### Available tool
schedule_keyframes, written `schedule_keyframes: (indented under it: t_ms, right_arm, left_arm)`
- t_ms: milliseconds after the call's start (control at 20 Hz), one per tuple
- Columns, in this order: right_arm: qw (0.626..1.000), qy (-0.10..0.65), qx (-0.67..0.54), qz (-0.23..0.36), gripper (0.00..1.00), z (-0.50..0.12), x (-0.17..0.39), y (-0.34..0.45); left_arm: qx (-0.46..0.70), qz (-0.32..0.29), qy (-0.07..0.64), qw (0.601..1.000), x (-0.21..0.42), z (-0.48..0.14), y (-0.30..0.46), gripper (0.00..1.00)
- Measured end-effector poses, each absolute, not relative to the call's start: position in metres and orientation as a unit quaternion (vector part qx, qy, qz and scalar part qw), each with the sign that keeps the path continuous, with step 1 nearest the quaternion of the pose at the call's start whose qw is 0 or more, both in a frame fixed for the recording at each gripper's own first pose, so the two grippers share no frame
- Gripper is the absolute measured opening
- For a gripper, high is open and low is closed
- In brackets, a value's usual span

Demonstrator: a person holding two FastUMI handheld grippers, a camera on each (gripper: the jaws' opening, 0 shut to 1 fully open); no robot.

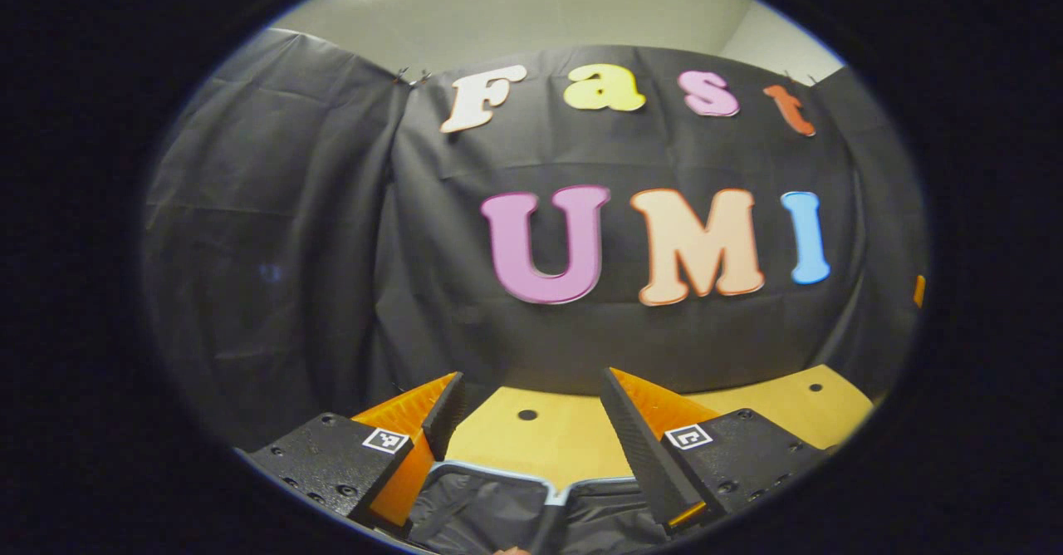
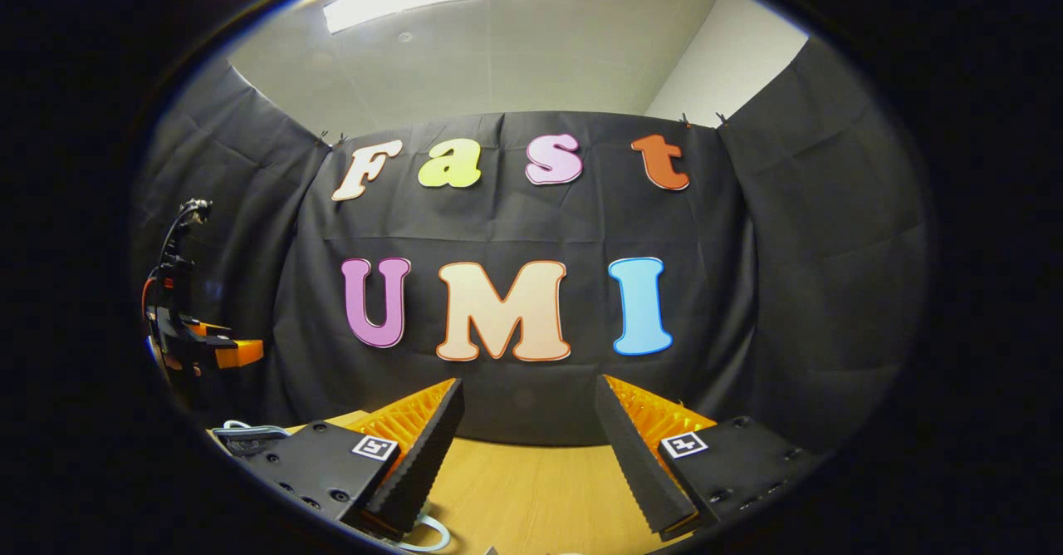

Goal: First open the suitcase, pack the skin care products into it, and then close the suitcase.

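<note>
Black cloth is forming the booth's wall behind a pale wooden worktop (image 1: 540, 447), which is carrying the task's thing at its near edge.

Left gripper view: the left tool (image 1: 531, 422) is hanging raised and level, facing the wall, its fingers spread wide with nothing between them. Just below them, at the near edge, dark fabric with a light piped rim is showing, apparently the suitcase (image 1: 498, 505). Whether it is lying open or zipped cannot be told, and neither its long axis nor the way it is pointing can be judged from so small a part.

Right gripper view: at far left the left tool is appearing again, held up well above the worktop. A rounded corner with a light rim (image 2: 249, 437) is lying below it on the worktop, probably the same suitcase. The right tool (image 2: 527, 434) is likewise hanging spread apart and empty over bare wood.

Judgement: with both tools empty and lifted clear, the task is standing either at its outset or between steps; packing and closing are seemingly still remaining.
</note>
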State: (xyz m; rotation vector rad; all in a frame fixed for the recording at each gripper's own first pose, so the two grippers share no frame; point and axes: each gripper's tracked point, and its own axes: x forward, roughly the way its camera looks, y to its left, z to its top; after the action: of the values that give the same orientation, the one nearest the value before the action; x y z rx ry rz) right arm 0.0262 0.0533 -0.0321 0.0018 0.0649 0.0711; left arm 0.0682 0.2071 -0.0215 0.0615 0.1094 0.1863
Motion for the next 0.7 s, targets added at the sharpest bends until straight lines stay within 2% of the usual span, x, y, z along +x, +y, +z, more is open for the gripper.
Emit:
schedule_keyframes:
  t_ms: [50, 100, 150, 350, 400, 450, 500, 550, 600, 700]
  right_arm:
    - [0.999, 0.033, 0.003, 0.034, 0.99, -0.031, 0.025, 0.046]
    - [0.999, 0.033, 0.005, 0.034, 1.0, -0.032, 0.022, 0.04]
    - [0.999, 0.031, 0.007, 0.034, 1.0, -0.03, 0.02, 0.033]
    - [0.999, 0.031, 0.005, 0.036, 1.0, -0.031, 0.01, 0.008]
    - [0.999, 0.031, 0.006, 0.035, 1.0, -0.032, 0.007, 0.002]
    - [0.999, 0.032, 0.007, 0.035, 1.0, -0.032, 0.005, -0.004]
    - [0.999, 0.034, 0.008, 0.035, 1.0, -0.034, 0.002, -0.01]
    - [0.999, 0.036, 0.007, 0.034, 1.0, -0.035, -0.001, -0.015]
    - [0.999, 0.038, 0.007, 0.033, 0.99, -0.037, -0.004, -0.022]
    - [0.999, 0.043, 0.009, 0.03, 1.0, -0.041, -0.01, -0.033]
  left_arm:
    - [0.031, 0.078, 0.048, 0.995, 0.066, -0.016, 0.183, 0.95]
    - [0.029, 0.061, 0.043, 0.997, 0.065, -0.013, 0.161, 1.0]
    - [0.025, 0.044, 0.041, 0.998, 0.064, -0.011, 0.135, 0.95]
    - [0.002, -0.016, 0.057, 0.998, 0.051, -0.025, 0.052, 0.95]
    - [-0.001, -0.028, 0.062, 0.998, 0.048, -0.03, 0.034, 1.0]
    - [0.001, -0.04, 0.07, 0.997, 0.047, -0.038, 0.017, 0.95]
    - [0.001, -0.05, 0.079, 0.996, 0.043, -0.044, 0.002, 0.95]
    - [0.0, -0.061, 0.087, 0.994, 0.039, -0.052, -0.014, 1.0]
    - [-0.003, -0.071, 0.094, 0.993, 0.035, -0.061, -0.028, 0.96]
    - [-0.005, -0.086, 0.116, 0.99, 0.03, -0.08, -0.053, 0.96]
